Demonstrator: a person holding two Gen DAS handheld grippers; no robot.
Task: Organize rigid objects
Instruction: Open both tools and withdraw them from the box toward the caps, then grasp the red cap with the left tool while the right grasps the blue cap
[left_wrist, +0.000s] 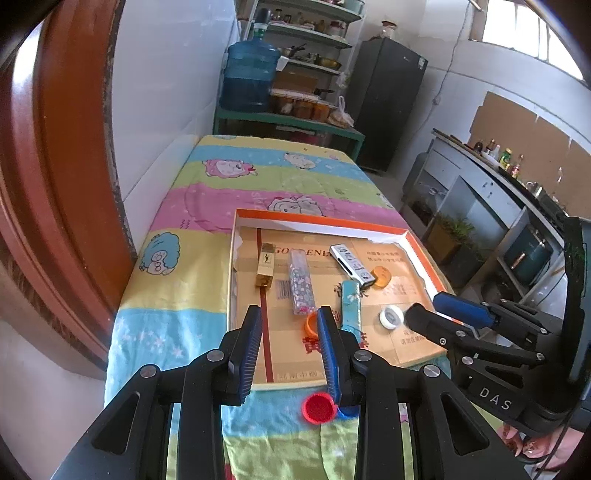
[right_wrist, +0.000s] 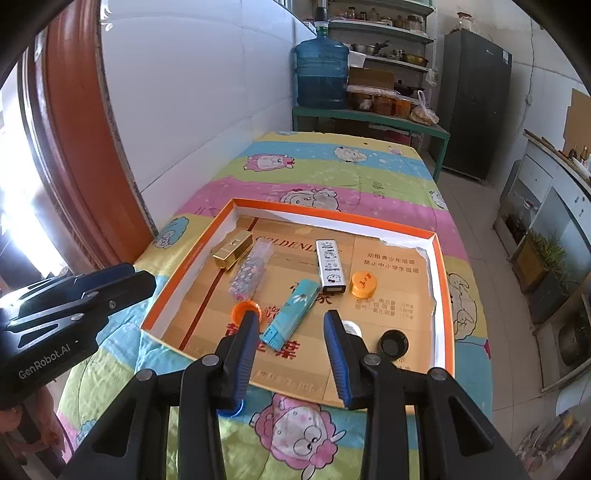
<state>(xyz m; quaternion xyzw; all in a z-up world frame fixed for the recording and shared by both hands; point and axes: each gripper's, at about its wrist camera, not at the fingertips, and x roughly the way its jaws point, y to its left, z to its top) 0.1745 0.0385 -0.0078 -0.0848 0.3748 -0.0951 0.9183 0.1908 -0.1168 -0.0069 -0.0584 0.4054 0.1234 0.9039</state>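
An orange-rimmed cardboard tray lies on the table. In it are a gold box, a patterned tube, a teal box, a white box, an orange lid, an orange cap, a white cap and a black cap. A red cap and a blue cap lie outside its near edge. My left gripper is open and empty above the near edge. My right gripper is open and empty over the tray.
The table wears a striped cartoon cloth. A wooden door frame stands at left, a white wall behind. A water jug, shelves and a dark fridge stand beyond the far end. A counter runs along the right.
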